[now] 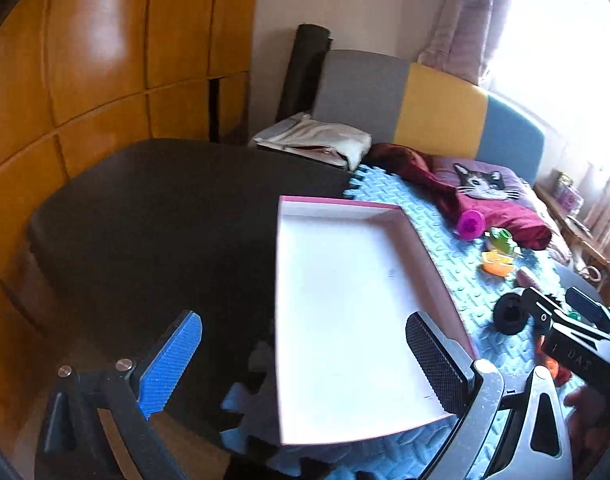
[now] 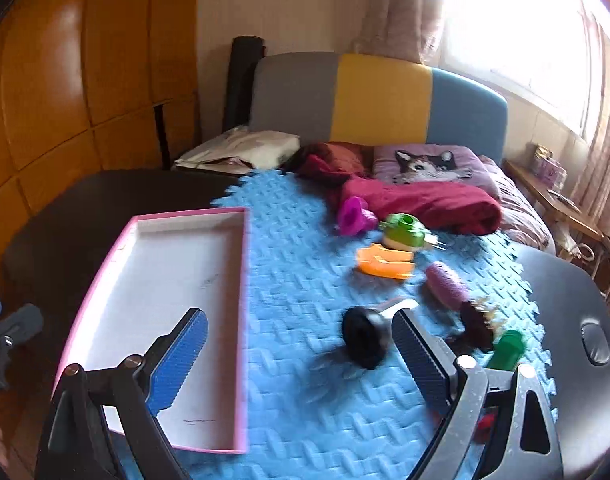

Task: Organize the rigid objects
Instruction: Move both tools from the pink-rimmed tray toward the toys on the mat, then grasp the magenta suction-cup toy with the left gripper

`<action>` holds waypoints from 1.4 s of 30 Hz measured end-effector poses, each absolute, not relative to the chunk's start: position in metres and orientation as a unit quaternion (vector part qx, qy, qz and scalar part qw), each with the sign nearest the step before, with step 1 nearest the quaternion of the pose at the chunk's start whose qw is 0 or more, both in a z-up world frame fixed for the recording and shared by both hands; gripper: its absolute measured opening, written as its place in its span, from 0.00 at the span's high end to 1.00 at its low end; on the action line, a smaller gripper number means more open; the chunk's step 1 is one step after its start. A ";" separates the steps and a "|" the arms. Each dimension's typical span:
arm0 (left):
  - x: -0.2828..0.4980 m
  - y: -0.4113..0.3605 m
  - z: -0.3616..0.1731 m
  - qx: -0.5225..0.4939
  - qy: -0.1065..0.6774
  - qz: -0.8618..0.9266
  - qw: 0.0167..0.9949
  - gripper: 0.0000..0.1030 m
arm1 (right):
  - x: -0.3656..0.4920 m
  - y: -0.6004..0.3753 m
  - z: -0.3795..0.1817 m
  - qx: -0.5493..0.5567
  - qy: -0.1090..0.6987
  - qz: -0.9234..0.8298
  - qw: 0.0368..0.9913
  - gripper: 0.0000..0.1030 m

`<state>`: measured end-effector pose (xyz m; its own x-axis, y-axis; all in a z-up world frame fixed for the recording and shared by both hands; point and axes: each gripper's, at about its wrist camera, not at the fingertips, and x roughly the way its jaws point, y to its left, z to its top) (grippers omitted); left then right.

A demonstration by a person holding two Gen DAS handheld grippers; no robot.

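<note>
An empty pink-rimmed white tray [image 2: 241, 320] lies on the left of a blue foam mat [image 2: 305, 380]; it also shows in the left wrist view [image 1: 417, 240]. Small objects lie on the mat to its right: a black round part [image 2: 363, 336], a magenta cup [image 2: 355, 216], a green piece [image 2: 405, 232], an orange piece [image 2: 385, 266], a pink cylinder [image 2: 447, 284], a green block [image 2: 509, 348]. My right gripper [image 2: 301, 360] is open above the mat, near the black part. My left gripper [image 1: 305, 364] is open over the tray's left edge. The right gripper [image 1: 565, 312] shows in the left wrist view.
A dark table [image 1: 145, 220] carries the mat. Behind it a bed holds a red cloth [image 2: 425, 200], a cat-print pillow [image 2: 429, 166] and a white bag [image 2: 241, 150]. Wooden wardrobe doors [image 1: 85, 60] stand at the left. A dark tabletop [image 2: 577, 320] lies at the right.
</note>
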<state>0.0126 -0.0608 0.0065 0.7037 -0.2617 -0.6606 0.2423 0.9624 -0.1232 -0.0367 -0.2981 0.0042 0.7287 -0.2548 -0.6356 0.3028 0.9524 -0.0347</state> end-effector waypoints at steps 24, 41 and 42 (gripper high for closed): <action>0.080 -0.249 0.015 0.065 0.382 -0.273 0.881 0.00 | -0.067 -0.476 -0.016 0.091 0.349 -0.238 0.902 0.08; 0.180 -0.354 -0.022 0.029 0.446 -0.274 0.852 0.01 | -0.067 -0.476 -0.011 0.105 0.344 -0.221 0.906 0.08; 0.183 -0.358 -0.023 0.027 0.446 -0.275 0.851 0.01 | -0.066 -0.476 -0.011 0.104 0.343 -0.222 0.907 0.08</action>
<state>0.1833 -0.3583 -0.0231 0.4508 -0.4441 -0.7743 0.4927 0.8471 -0.1990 -0.0663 -0.4759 -0.0108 0.6664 -0.3309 -0.6681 0.4737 0.8799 0.0366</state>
